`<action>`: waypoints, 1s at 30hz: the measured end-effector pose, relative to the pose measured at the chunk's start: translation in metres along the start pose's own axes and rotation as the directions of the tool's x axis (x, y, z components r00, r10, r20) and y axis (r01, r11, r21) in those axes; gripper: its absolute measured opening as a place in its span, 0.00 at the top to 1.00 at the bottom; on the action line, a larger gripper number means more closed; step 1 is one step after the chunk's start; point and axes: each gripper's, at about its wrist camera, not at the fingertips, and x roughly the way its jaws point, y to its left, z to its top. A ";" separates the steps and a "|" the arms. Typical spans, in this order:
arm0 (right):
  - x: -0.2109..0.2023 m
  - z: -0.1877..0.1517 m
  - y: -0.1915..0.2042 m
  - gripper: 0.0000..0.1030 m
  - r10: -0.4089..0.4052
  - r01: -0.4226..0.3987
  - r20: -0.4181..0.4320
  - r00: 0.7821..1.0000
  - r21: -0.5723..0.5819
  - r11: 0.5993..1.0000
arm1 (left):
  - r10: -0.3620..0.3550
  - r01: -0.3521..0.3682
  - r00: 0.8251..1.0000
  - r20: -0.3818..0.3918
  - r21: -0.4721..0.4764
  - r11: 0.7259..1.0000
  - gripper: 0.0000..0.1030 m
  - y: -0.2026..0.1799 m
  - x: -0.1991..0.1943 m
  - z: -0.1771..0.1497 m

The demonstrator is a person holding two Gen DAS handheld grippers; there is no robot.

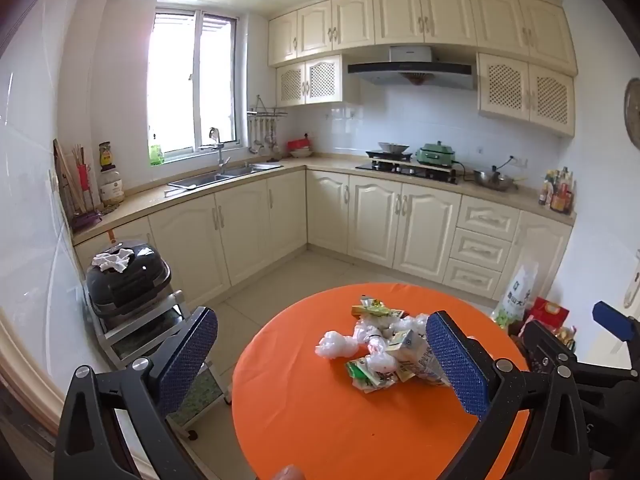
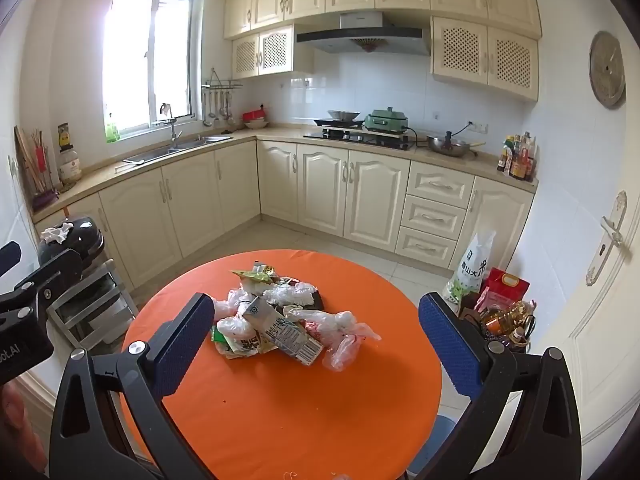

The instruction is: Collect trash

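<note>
The trash pile (image 2: 276, 316) lies at the centre of the orange surface (image 2: 280, 420), ahead of both claws. The right claw (image 2: 332, 344) is wide open, empty, and squarely aligned. The left claw (image 1: 320, 360) is likewise open and empty, with the pile toward its right finger.

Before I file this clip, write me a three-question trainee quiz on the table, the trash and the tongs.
1. True or false: the left tongs already hold a piece of trash.
2. Multiple choice: the trash pile lies on A) the kitchen counter, B) the orange round table, C) the floor.
3. Fill in: the largest printed item in the pile is a flattened milk ____.

Key:
1. False; both the left tongs and the right tongs are open and empty, above the table.
2. B.
3. Carton.
</note>
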 end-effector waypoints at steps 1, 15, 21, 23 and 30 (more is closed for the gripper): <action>0.000 0.000 0.000 0.00 -0.001 0.001 0.000 1.000 0.000 1.000 | -0.003 0.003 1.000 0.004 -0.003 1.000 0.01 0.000 0.000 0.000; -0.002 0.010 0.003 0.00 0.010 -0.010 0.015 1.000 0.003 1.000 | 0.027 -0.025 0.998 0.049 -0.046 0.999 0.01 0.007 -0.019 0.004; -0.002 0.013 0.002 0.00 0.015 -0.016 0.028 0.999 0.010 1.000 | 0.031 -0.028 0.998 0.048 -0.052 0.998 0.01 0.011 -0.022 0.006; -0.003 0.013 0.002 0.00 0.019 -0.019 0.029 0.999 0.011 1.000 | 0.038 -0.036 0.998 0.050 -0.048 0.998 0.01 0.011 -0.022 0.008; 0.002 0.016 0.002 0.00 0.032 -0.033 0.031 0.999 0.009 0.999 | 0.044 -0.043 0.998 0.051 -0.036 0.998 0.01 0.006 -0.016 0.005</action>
